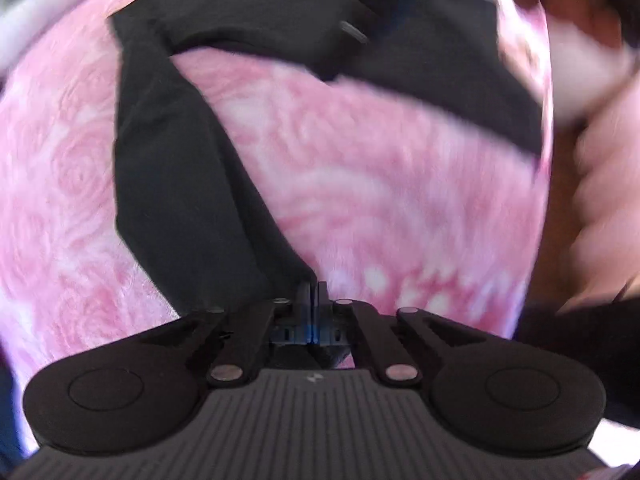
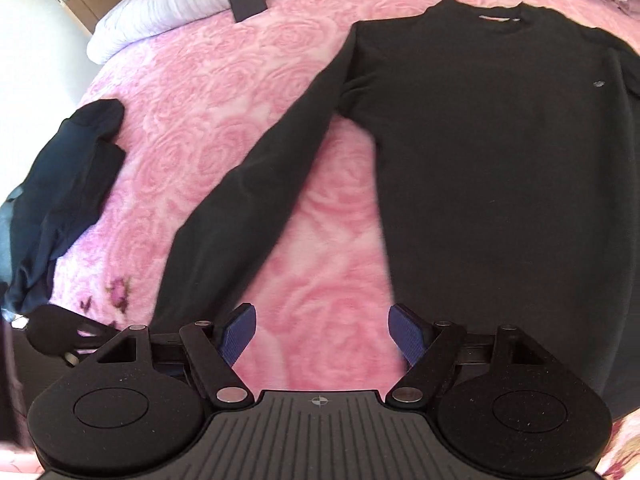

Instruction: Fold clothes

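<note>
Left gripper (image 1: pixel 313 292) was clamped on the black long-sleeved sweater's (image 2: pixel 492 152) sleeve end. Right gripper (image 2: pixel 320 330) hovered, fingers apart, over the pink rose-textured blanket (image 2: pixel 200 120).

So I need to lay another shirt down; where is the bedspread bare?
Bare pink bedspread lies between the dark garment pile and the black sweater, and in the wedge between its sleeve and body. The right side is crowded.

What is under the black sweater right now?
The black sweater lies spread out on the pink rose-patterned blanket, which shows all around it and between sleeve and body. Whatever lies directly beneath the fabric is covered and cannot be seen.
</note>
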Motion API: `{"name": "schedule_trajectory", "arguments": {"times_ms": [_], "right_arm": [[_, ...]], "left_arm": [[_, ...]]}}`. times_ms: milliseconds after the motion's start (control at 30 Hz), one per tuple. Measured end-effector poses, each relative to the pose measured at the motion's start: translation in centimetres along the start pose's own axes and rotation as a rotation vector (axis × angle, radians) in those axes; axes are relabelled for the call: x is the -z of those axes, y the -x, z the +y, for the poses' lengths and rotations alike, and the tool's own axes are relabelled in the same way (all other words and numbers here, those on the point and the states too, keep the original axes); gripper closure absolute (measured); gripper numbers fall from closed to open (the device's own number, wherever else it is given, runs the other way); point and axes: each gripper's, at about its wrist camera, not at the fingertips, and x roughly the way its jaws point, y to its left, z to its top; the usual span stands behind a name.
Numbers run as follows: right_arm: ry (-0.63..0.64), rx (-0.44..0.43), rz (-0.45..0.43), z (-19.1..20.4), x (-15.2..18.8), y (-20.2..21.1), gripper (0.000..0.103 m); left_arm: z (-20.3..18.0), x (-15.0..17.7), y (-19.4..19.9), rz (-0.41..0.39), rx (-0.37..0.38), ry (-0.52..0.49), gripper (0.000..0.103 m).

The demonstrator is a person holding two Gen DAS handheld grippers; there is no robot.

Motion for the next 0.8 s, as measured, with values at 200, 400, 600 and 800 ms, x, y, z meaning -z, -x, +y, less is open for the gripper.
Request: {"name": "schedule_trajectory", "arguments": {"times_ms": [200,400,600,800], "right_arm": [[0.025,0.043,-0.055,-1.2,-0.9,2.1,0.026],[-0.031,0.029,-0.018,-0.9,-1.5,0.6,0.026],[-0.024,0.013,0.011,2.4,-2.5,-1.8,0.026],[0.042,0.008,0.011,6.6,-4.4,-4.2,0.026]], "left_arm": [[18.1,3.4,13.9,-0.393,-0.142,0.66,0.103],[27.7,8.4,16.4,-0.312,-0.441,0.892,0.098],[27.8,6.8,12.1,-0.22,-0.419,0.651,0.084],[26.9,2.9,6.4,-0.108,-0.515,0.065,0.068]]}}
